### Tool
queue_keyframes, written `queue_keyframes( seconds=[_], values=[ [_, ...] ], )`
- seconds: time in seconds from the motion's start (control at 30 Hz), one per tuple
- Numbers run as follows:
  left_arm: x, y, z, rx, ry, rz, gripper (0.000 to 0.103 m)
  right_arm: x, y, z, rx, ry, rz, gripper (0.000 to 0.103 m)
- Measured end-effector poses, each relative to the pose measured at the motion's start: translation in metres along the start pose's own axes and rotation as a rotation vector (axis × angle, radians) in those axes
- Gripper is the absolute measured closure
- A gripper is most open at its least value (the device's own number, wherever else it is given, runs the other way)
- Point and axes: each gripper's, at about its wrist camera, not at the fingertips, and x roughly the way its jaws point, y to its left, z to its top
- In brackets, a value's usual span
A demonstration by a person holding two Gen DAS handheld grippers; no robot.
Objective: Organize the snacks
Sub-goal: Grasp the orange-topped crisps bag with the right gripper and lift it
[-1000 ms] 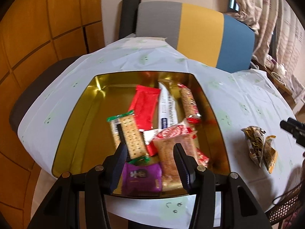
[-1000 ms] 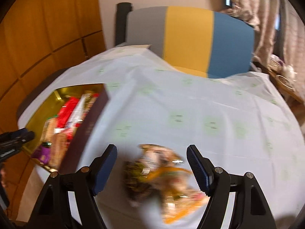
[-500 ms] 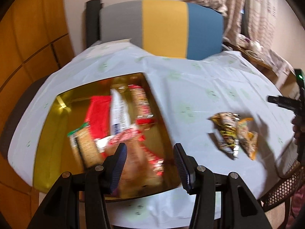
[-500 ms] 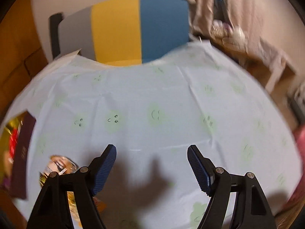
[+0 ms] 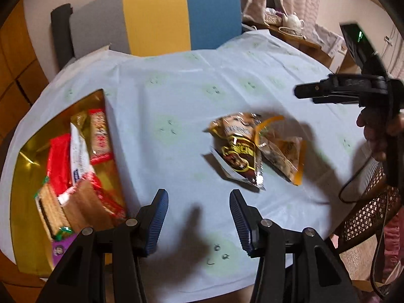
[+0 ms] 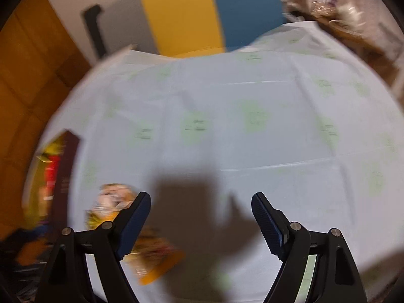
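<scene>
A gold tin box [image 5: 27,151] at the left holds several snack packets: a red one, a white one, crackers, a purple one. Two loose snack bags, brown-gold [image 5: 237,149] and orange [image 5: 285,151], lie on the pale blue tablecloth. My left gripper [image 5: 198,214] stands open and empty over bare cloth, between the box and the bags. My right gripper [image 6: 200,217] is empty, its jaws opening over bare cloth. In the blurred right wrist view the snack bags [image 6: 113,202] lie at its left finger and the box [image 6: 50,174] further left. The right gripper [image 5: 328,91] also shows at the right of the left wrist view.
A chair back [image 5: 156,17] in grey, yellow and blue stands behind the table. A woven cane chair [image 5: 366,217] sits at the right edge. A teapot [image 5: 293,20] and clutter sit on a far side table. Wood panelling [image 5: 15,70] runs along the left.
The left gripper swung right, from over the tin box to bare cloth near the loose bags. The right gripper moved right off the bags, then eased back; its jaws stand wider.
</scene>
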Motion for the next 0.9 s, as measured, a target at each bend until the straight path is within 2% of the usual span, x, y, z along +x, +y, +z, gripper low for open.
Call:
queue_keyframes(
  seconds=[0.03, 0.07, 0.1, 0.2, 0.37, 0.5, 0.53, 0.57, 0.6, 0.7, 0.77, 0.83, 0.9],
  values=[
    [0.0, -0.002, -0.001, 0.001, 0.003, -0.005, 0.052, 0.001, 0.011, -0.002, -0.044, 0.021, 0.093, 0.02],
    [0.0, -0.003, -0.002, 0.0, 0.004, -0.011, 0.052, 0.005, 0.023, -0.005, -0.096, 0.052, 0.143, 0.019],
    [0.0, -0.004, -0.004, 0.0, 0.003, -0.012, 0.052, 0.011, 0.045, -0.013, -0.214, 0.096, 0.148, 0.019],
    [0.0, -0.003, -0.007, -0.006, 0.008, -0.013, 0.052, 0.026, 0.074, -0.033, -0.394, 0.169, 0.088, 0.018],
    [0.001, -0.003, -0.009, -0.009, 0.009, -0.021, 0.052, 0.042, 0.082, -0.047, -0.464, 0.234, 0.012, 0.018],
    [0.003, -0.007, -0.009, -0.004, 0.012, -0.03, 0.052, 0.044, 0.088, -0.051, -0.508, 0.183, -0.042, 0.018],
    [0.004, -0.007, -0.01, -0.003, 0.015, -0.033, 0.052, 0.046, 0.088, -0.05, -0.513, 0.177, -0.046, 0.021],
    [0.005, -0.008, -0.01, -0.002, 0.017, -0.034, 0.052, 0.046, 0.088, -0.049, -0.521, 0.17, -0.058, 0.033],
    [0.005, -0.008, -0.01, 0.0, 0.019, -0.034, 0.052, 0.049, 0.09, -0.047, -0.522, 0.166, -0.069, 0.043],
    [0.006, -0.009, -0.009, 0.008, 0.019, -0.033, 0.052, 0.052, 0.067, -0.03, -0.387, 0.153, -0.17, 0.045],
    [0.006, -0.009, -0.006, 0.009, 0.019, -0.033, 0.052, 0.052, 0.05, -0.021, -0.285, 0.167, -0.194, 0.041],
    [0.008, -0.009, -0.003, 0.015, 0.02, -0.035, 0.052, 0.048, 0.024, -0.011, -0.108, 0.192, -0.168, 0.038],
    [0.01, -0.01, 0.001, 0.021, 0.026, -0.036, 0.052, 0.043, 0.012, -0.005, -0.03, 0.171, -0.15, 0.033]
  ],
)
